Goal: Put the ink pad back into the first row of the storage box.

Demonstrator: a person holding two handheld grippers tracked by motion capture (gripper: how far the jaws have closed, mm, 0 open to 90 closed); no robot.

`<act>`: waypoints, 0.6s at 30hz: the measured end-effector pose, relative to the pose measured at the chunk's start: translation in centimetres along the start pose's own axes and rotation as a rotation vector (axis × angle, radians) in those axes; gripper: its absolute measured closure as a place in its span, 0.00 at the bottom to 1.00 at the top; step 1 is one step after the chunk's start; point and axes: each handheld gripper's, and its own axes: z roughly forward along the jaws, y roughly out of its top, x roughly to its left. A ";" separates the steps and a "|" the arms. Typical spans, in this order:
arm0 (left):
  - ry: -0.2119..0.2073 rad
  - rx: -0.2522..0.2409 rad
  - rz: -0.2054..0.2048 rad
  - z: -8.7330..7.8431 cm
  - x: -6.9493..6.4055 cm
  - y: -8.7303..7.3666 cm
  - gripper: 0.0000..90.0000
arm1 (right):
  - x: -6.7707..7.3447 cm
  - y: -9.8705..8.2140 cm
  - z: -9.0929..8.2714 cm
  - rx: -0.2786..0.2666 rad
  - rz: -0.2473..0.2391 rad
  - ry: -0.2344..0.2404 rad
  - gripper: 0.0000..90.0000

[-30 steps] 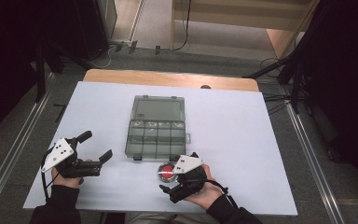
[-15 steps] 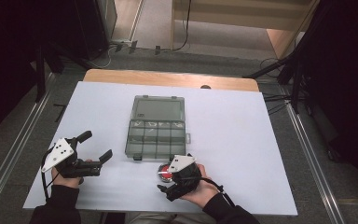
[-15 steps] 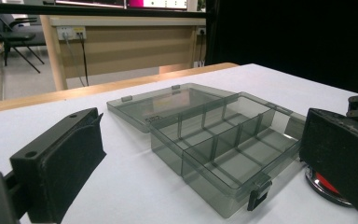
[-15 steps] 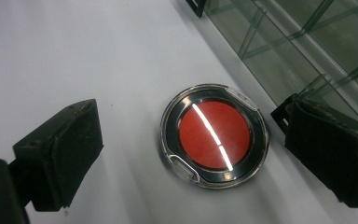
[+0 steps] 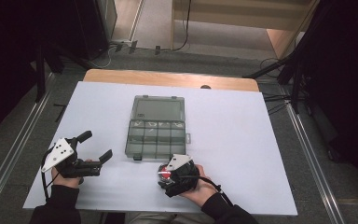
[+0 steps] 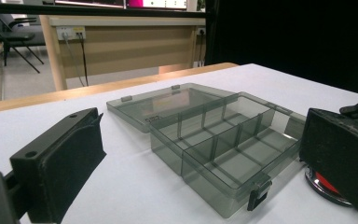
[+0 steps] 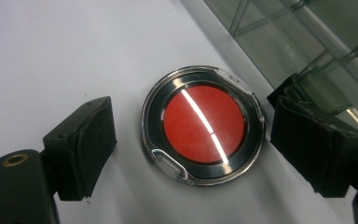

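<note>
Left gripper [image 5: 95, 145]: held spread, beside box [image 5: 156, 126].
Right gripper [image 7: 193, 140]: spread around red disc [image 7: 203, 124], not touching.
Box: lid laid open.

From above, the right gripper [image 5: 164, 173] covers most of the round red disc [image 5: 165, 175]; just a sliver shows at its jaws. In the left gripper view the near jaw hides much of that disc, and the frame's bottom edge cuts it off. Beyond the jaws, the smoky compartment box [image 6: 223, 140] has contents too dim to tell.
</note>
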 end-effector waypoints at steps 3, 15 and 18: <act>-0.001 0.001 0.001 0.0 0.0 0.0 0.00 | 0.1 0.0 0.3 0.010 0.001 -0.006 0.19; -0.002 0.003 0.000 0.0 0.0 0.0 0.00 | 0.0 0.2 0.3 -0.001 0.029 -0.020 0.34; -0.002 0.003 0.001 0.0 0.0 0.0 0.00 | 0.1 0.3 0.2 0.003 0.032 -0.024 0.34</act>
